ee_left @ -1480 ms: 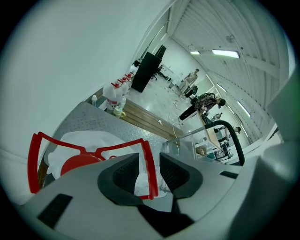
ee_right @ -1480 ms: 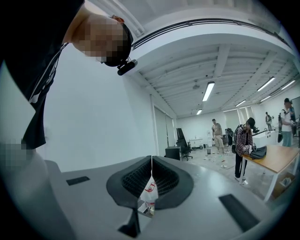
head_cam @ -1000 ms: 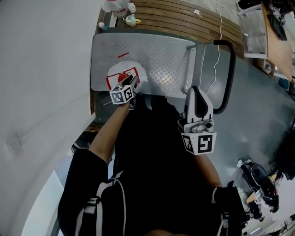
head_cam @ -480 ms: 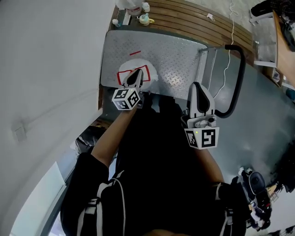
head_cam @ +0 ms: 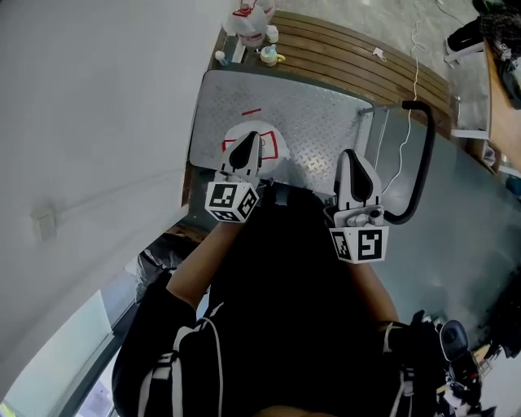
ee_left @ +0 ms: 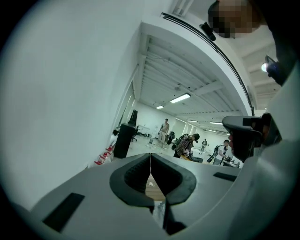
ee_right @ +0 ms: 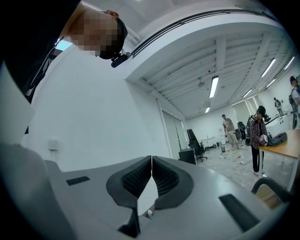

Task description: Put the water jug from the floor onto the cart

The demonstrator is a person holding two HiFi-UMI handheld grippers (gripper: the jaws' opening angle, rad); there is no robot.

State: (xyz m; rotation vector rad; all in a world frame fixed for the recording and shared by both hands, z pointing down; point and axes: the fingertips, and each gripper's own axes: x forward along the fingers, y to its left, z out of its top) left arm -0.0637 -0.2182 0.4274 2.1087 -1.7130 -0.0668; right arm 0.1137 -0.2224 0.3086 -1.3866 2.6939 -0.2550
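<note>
left claw (head_cam: 247, 140) rose above jug (head_cam: 273, 147) (bottles (head_cam: 252, 19) beyond cart (head_cam: 317, 118)).

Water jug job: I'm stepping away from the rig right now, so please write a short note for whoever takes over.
Left tongs: shut, nothing between them.
Right tongs: shut, empty.
Water jug: upright on the cart deck, just beyond the left tongs in the head view.
Done: the jug is on the cart and released.
Left: nothing for this jug, as far as can be seen. A second jug stands on the wooden floor past the cart; check whether it goes on too.
</note>
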